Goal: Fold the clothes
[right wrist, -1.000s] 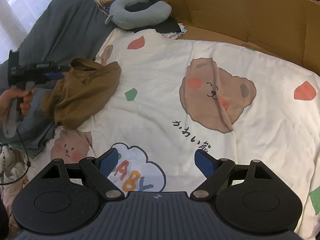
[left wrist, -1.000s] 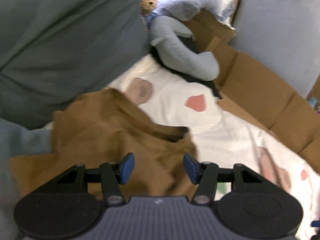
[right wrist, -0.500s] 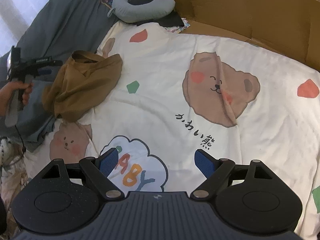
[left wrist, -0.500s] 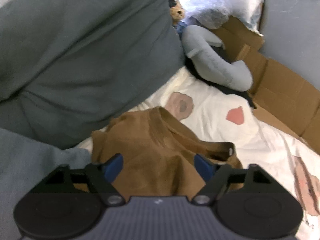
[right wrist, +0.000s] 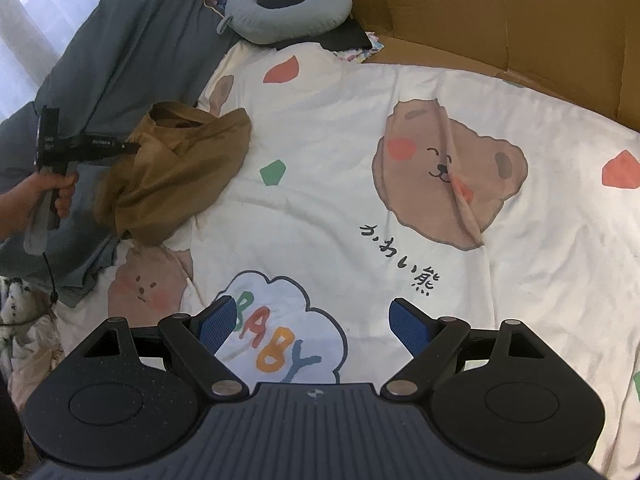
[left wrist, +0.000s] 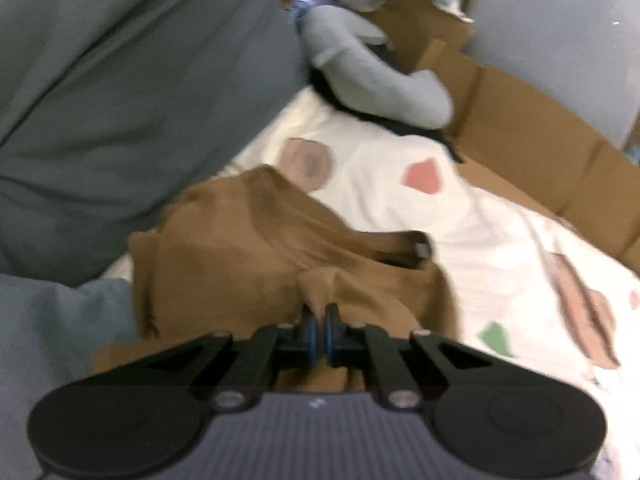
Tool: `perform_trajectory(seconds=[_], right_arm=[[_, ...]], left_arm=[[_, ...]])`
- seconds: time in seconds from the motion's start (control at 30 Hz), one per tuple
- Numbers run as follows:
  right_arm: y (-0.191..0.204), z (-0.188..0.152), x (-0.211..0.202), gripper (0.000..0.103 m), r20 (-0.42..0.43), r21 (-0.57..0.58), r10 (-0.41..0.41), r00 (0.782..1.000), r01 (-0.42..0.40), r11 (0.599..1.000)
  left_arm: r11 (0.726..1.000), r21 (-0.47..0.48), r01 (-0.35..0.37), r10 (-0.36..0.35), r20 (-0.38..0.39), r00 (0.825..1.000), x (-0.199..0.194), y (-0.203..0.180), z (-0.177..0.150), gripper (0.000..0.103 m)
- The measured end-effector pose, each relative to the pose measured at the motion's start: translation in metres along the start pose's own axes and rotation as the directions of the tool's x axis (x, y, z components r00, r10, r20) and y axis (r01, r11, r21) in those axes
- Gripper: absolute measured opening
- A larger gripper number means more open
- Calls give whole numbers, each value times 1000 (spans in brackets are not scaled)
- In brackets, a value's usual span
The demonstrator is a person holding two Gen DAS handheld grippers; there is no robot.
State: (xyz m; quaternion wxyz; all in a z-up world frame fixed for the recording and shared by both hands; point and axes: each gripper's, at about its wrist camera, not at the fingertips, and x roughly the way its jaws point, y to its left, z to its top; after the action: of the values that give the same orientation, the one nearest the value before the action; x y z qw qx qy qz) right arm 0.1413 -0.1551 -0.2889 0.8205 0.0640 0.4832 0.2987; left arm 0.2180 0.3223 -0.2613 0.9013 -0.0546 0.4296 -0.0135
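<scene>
Brown garment (left wrist: 256,248), crumpled in a loose heap, lies at the edge of the white cartoon-print bedsheet (right wrist: 360,128) where it meets the grey-green duvet (left wrist: 120,80). The left gripper (left wrist: 319,334) has its blue pads nearly together on a raised pinch of this cloth at the heap's near side; in the right wrist view the same tool (right wrist: 92,146) reaches in from the duvet side, held by a hand (right wrist: 56,188). The right gripper (right wrist: 312,326) hangs well apart over the sheet's "BABY" cloud print, its pads spread wide and holding nothing.

The fabric looks thin, soft and light: it drapes in slack folds and should lift easily but sag and bunch from a single hold. A seam, hem or the neckline would give a surer hold than mid-panel cloth.

A dark opening with a small tag (left wrist: 422,249), likely the neckline, faces away from the left gripper toward the grey neck pillow (right wrist: 286,8). The heap's long axis runs roughly from that opening back toward the duvet-side edge, though the bunching hides the true outline.
</scene>
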Motion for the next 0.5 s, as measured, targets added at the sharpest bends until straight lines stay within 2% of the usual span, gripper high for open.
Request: perform_trajectory(seconds=[0.23, 0.5], right_arm=[[4, 2, 0, 87, 4, -4, 14, 1000, -14, 1000], [7, 5, 0, 87, 6, -2, 31, 999, -31, 1000]], left_arm=[[994, -34, 102, -102, -19, 995, -29, -29, -26, 5], [982, -93, 166, -172, -69, 983, -48, -57, -61, 5]])
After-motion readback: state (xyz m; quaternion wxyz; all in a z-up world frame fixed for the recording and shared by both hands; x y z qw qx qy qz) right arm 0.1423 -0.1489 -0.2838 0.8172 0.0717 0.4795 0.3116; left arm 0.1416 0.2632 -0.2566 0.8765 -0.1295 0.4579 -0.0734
